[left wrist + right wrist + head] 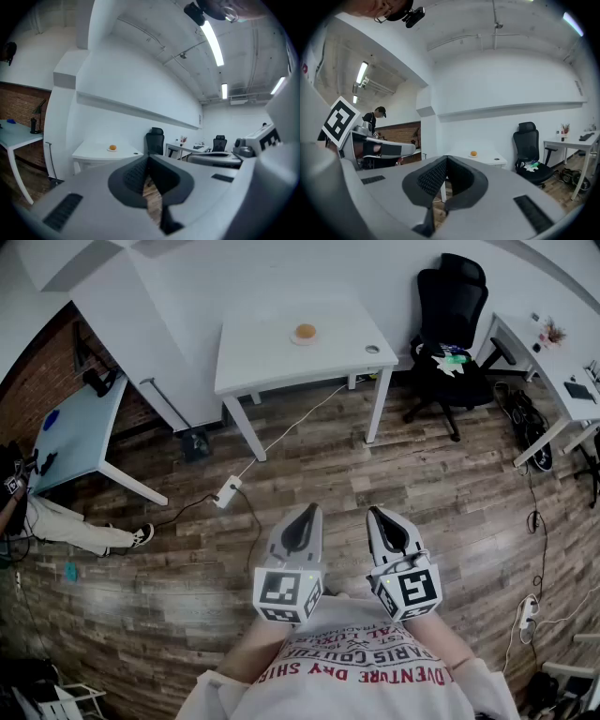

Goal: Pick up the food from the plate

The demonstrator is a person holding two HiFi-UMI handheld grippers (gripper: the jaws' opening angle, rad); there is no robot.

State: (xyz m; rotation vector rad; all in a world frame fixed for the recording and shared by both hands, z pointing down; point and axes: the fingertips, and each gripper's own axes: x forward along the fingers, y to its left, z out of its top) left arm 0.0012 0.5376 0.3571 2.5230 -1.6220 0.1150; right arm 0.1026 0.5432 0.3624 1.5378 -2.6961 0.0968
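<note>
An orange-brown piece of food [305,332] lies on a small white plate [304,340] on a white table [272,357] across the room. The food [112,147] is small and far off in the left gripper view, and the food [474,153] is just as distant in the right gripper view. My left gripper [309,514] and right gripper [375,515] are held side by side close to my chest, over the wooden floor, far from the table. Both have their jaws closed together with nothing between them.
A black office chair [450,324] stands right of the table. Another white desk [553,371] is at the far right, a light blue table [70,427] at the left. A power strip [227,491] and cables lie on the floor. A person's leg [75,526] shows at the left edge.
</note>
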